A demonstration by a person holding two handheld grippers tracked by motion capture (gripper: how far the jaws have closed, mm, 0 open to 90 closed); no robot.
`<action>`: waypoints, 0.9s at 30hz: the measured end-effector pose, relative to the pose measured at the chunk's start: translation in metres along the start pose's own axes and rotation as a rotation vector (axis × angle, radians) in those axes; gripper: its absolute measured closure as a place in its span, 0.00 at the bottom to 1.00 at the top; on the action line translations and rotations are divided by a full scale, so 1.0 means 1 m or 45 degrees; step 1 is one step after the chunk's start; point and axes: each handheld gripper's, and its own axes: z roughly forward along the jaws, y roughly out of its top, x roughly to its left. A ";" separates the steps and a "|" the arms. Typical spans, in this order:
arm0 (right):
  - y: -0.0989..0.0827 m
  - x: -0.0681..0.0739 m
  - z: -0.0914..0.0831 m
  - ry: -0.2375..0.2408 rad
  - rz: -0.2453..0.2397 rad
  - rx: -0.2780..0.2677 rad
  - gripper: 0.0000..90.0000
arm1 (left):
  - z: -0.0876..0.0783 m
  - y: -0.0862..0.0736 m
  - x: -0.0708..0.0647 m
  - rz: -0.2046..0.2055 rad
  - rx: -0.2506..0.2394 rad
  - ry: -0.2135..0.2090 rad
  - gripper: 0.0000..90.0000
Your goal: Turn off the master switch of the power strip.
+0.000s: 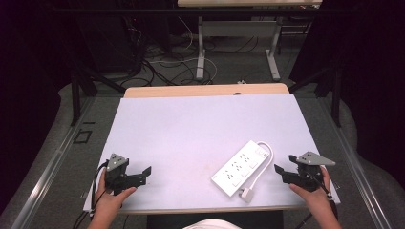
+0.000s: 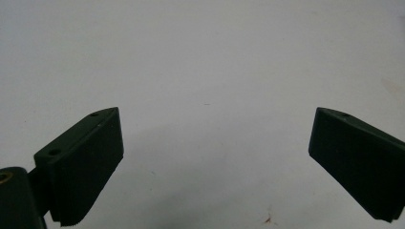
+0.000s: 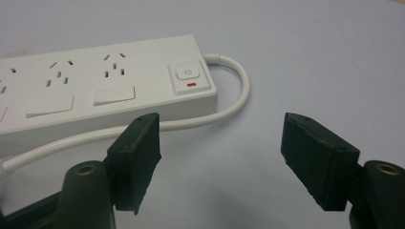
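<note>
A white power strip (image 1: 239, 168) is laid flat on the counter (image 1: 191, 124), toward the near right, at a diagonal. Its sockets face upward and its switch end points away from the person. The white cable (image 1: 260, 167) is looped back along the strip's right side, and the plug (image 1: 247, 193) rests near the counter's front edge; the cable is thus kept compact and reachable.

The right hand-held gripper (image 1: 282, 172) is held just beside the strip with jaws spread wide and empty, directed at the switch (image 3: 188, 76) end, probably in readiness for approach. The left hand-held gripper (image 1: 143, 174) is held well apart, over bare counter, jaws likewise wide and empty.
</note>
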 end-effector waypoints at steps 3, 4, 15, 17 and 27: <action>0.001 0.001 0.000 0.006 -0.016 0.002 0.33 | -0.001 0.000 -0.001 -0.002 -0.004 0.002 0.05; 0.002 0.002 -0.001 -0.005 0.002 -0.001 0.35 | -0.001 0.000 0.000 0.001 -0.002 0.004 0.05; 0.012 0.004 -0.006 0.022 0.048 0.034 0.36 | -0.001 -0.001 -0.001 0.003 0.000 0.009 0.05; 0.014 0.005 -0.007 0.022 0.054 0.044 0.36 | -0.001 0.000 -0.001 0.006 0.000 0.011 0.05; 0.024 0.008 -0.007 0.030 0.054 0.071 0.36 | -0.001 0.000 -0.001 0.001 -0.002 0.011 0.05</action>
